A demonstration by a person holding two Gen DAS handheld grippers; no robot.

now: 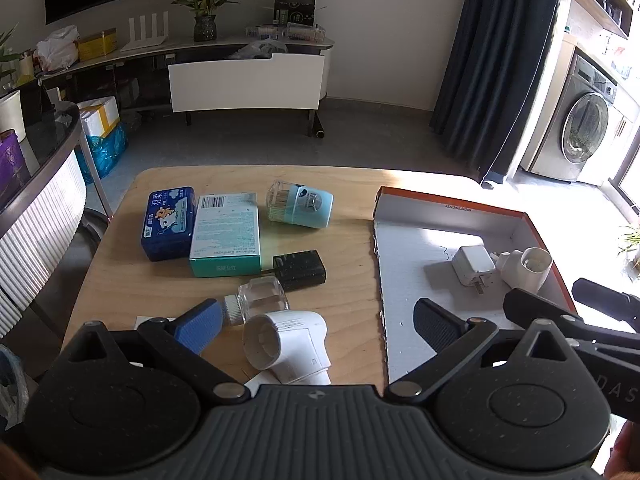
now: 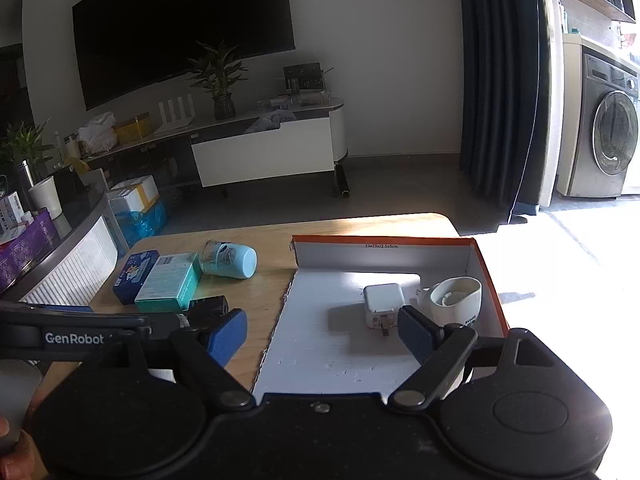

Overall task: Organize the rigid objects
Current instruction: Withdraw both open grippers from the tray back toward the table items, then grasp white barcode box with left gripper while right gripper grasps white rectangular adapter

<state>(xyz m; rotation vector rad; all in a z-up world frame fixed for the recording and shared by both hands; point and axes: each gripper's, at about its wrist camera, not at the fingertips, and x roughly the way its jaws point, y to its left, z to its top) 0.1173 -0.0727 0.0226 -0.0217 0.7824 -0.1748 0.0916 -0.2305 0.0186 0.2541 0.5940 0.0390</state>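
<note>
Box (image 2: 486, 276): charger (image 2: 382, 304), white fitting (image 2: 456, 300) stowed. Surface (image 1: 120, 280): tins, bottle (image 1: 260, 300), elbow (image 1: 288, 348) unsorted. Left gripper (image 1: 316, 328), right gripper (image 2: 324, 336): fingers spread, empty, likely between picks.

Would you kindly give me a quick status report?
Both tools open, empty. Charger and white fitting in box; pipe elbow nearest left tool. Nothing blocking.

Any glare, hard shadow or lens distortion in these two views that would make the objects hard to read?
Left wrist view: sunlight whitens the far right of the table and part of the box floor; the charger stays readable; the fisheye bends the table's edges. Right wrist view: the floor beyond the box is blown out, the charger casts a hard shadow, the television is featureless black.
</note>
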